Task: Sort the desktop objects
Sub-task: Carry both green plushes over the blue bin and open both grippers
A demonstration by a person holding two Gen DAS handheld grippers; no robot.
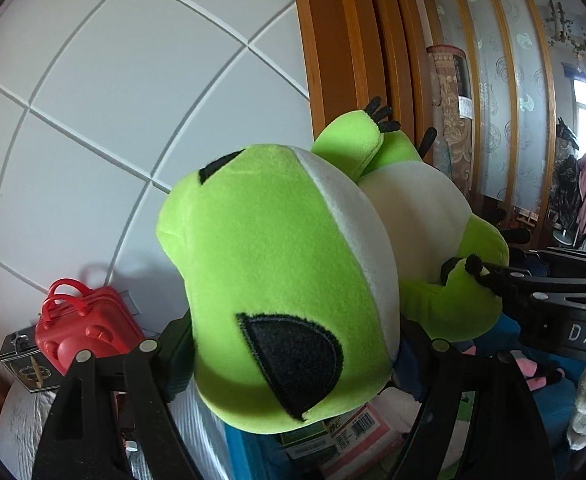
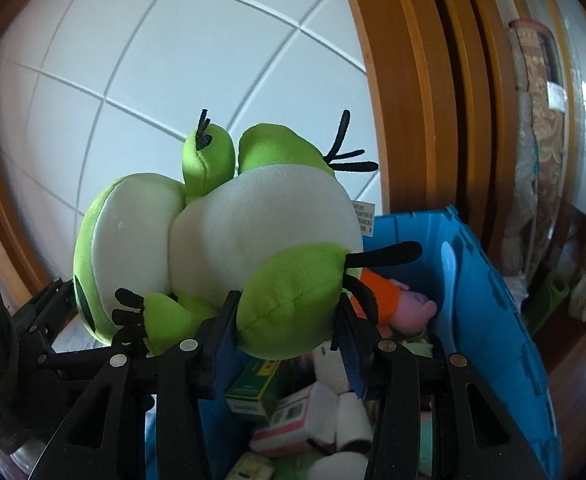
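Above the blue plastic crate (image 2: 489,320), both tongs pinch the fleecy green-and-white plush frog (image 1: 277,272): left tongs (image 1: 293,344) squeeze its rounded head, right tongs (image 2: 289,320) clamp a stuffed leg.

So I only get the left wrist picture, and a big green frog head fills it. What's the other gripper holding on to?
Observer: The right gripper is shut on one green leg of the frog plush, with the leg squeezed between its blue pads.
Operator: And what's underneath the frog?
Observer: An open blue crate; the frog hangs above it.
Operator: Is there anything in it?
Observer: Yes, a pink plush with an orange top, a green box and a white plush toy.
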